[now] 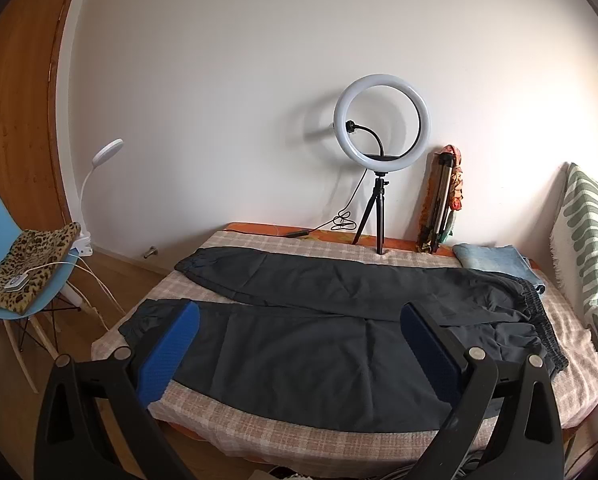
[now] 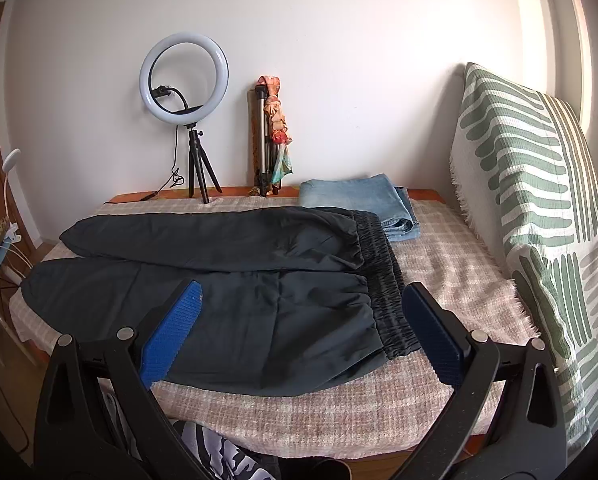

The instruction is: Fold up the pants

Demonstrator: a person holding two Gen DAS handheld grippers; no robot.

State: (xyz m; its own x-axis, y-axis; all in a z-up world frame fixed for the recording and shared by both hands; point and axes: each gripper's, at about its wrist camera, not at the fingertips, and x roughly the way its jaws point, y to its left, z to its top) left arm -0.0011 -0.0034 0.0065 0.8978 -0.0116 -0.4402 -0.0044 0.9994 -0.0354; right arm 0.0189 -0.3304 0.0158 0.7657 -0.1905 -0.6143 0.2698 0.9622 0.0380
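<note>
Both grippers, left [image 1: 299,344] and right [image 2: 299,320], gape empty over pants [image 2: 227,280]. Thin, limp, likely slippery; we'd pinch waistband [image 2: 383,280] and cuff [image 1: 139,320].

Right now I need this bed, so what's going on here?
Someone holding a gripper in each hand is about to fold the dark pants spread flat on the checked blanket. The left gripper and right gripper both hover open over the near leg, gripping nothing. No fold made yet. Folded jeans lie near the waistband.
</note>
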